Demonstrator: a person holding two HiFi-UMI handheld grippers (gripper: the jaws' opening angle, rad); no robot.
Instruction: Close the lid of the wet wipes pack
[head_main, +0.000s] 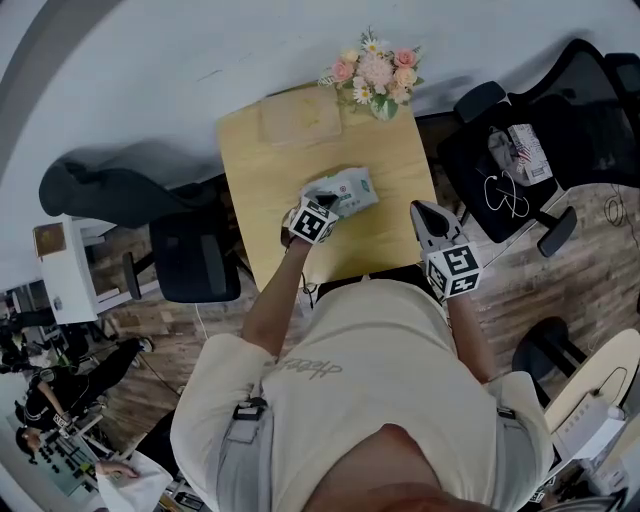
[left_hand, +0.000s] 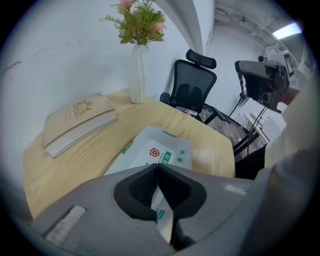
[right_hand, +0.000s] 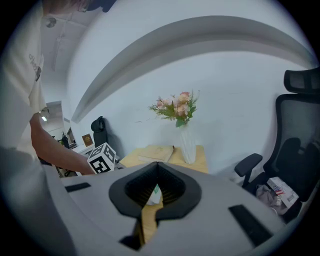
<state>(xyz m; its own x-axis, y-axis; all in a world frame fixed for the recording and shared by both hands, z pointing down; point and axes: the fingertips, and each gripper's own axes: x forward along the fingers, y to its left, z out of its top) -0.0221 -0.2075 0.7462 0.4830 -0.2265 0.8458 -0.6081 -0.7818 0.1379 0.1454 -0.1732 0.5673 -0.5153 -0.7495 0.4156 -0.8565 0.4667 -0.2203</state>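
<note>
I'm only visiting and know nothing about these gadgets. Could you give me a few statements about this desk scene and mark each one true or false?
1. The wet wipes pack lies on the wooden table. True.
2. The vase stands on top of the book. False: it stands on the table beside the book.
3. The left gripper has its fingers together, over the pack. True.
4. The right gripper holds the pack. False: its fingers are shut on nothing, off to the pack's side.

The head view looks steeply down on the surface (head_main: 270, 200); both gripper views sit low and near, sharing the far flower vase (left_hand: 138, 75).
</note>
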